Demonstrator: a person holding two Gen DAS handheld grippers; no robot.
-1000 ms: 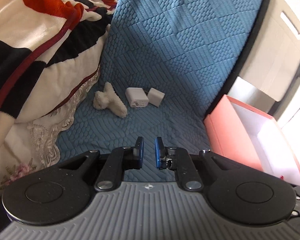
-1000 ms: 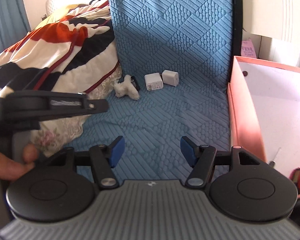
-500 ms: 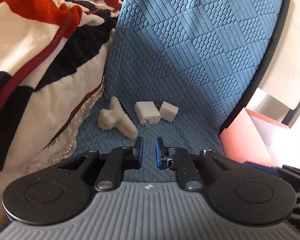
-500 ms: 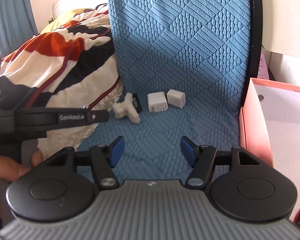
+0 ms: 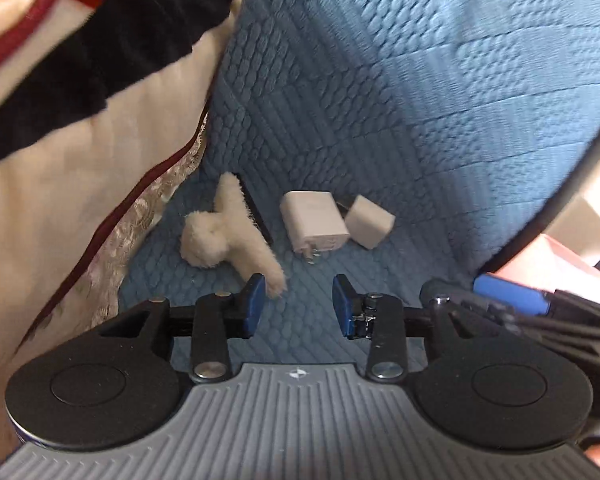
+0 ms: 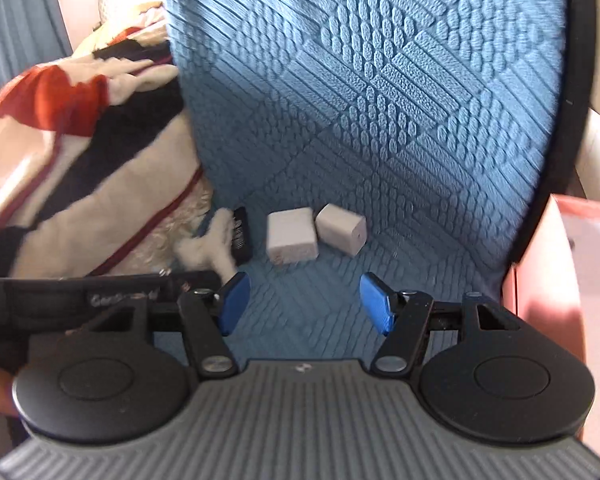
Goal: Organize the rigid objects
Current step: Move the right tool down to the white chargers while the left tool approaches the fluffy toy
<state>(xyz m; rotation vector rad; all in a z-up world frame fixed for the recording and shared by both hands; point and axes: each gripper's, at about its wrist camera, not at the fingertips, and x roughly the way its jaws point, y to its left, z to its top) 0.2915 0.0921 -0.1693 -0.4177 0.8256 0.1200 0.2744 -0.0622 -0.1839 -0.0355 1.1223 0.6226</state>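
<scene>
Chargers (image 5: 314, 220), unreadable print, black device (image 6: 242, 234)

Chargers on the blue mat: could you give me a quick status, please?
Left gripper opening, empty; right gripper open, empty. Two chargers untouched on mat. Fluffy clip beside them, near left gripper.

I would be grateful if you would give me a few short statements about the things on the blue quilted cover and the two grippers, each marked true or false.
1. Two white chargers lie side by side on the blue cover. True: the larger charger and the smaller charger.
2. The left gripper grips the fluffy white item. False: its jaws are opening, with nothing between them.
3. The right gripper holds a charger. False: it is open and empty.
4. A flat black item lies beside the fluffy item. True.
5. The chargers sit inside the pink box. False: they are on the cover.
</scene>
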